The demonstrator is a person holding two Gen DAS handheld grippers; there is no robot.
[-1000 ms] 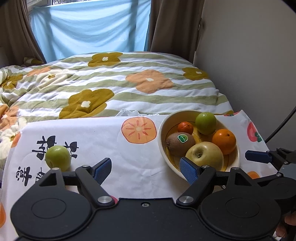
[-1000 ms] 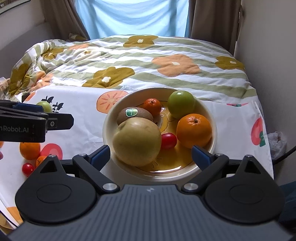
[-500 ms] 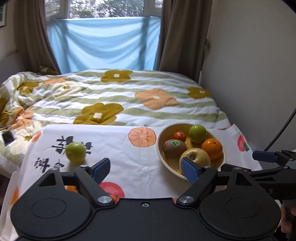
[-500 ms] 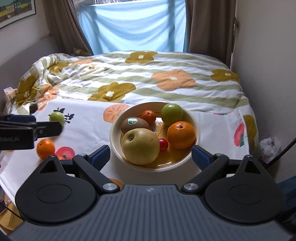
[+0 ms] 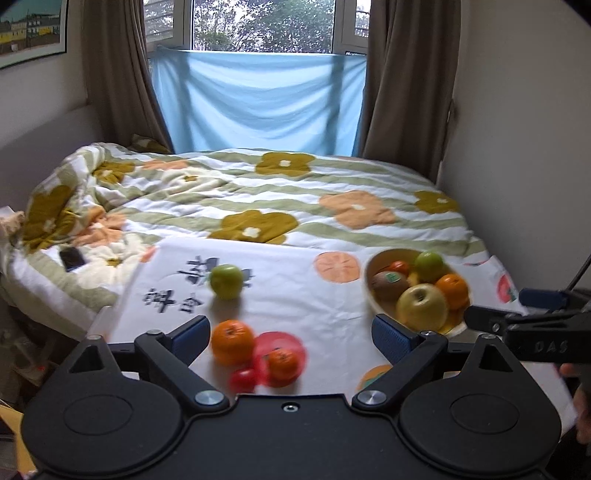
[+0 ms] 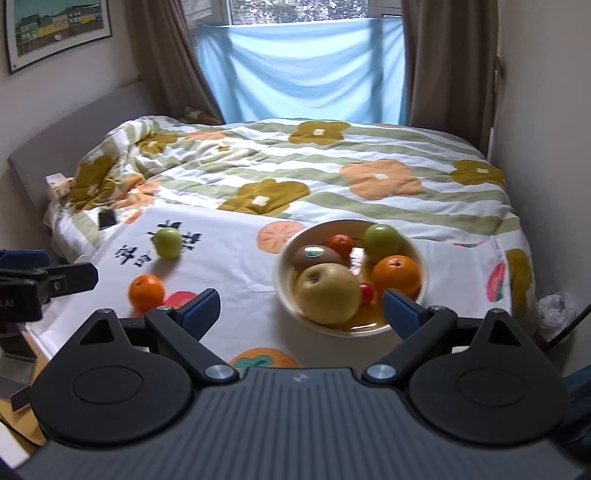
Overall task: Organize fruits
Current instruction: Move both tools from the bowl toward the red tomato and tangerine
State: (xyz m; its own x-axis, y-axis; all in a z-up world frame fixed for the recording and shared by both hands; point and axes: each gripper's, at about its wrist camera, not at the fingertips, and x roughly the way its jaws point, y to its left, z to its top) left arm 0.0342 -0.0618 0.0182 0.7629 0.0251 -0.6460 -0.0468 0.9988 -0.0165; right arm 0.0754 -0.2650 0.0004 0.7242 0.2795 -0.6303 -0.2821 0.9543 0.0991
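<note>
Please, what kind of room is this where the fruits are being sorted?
Most likely a bedroom in a home. A bed with a flowered quilt fills the room, brown curtains frame a window, and a framed picture hangs on the wall. The fruit bowl sits on a printed white cloth.

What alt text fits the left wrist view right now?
The open left hand-held gripper hovers over a white cloth with a loose orange, tangerine, tomato and green apple; a fruit-filled bowl sits right.
</note>
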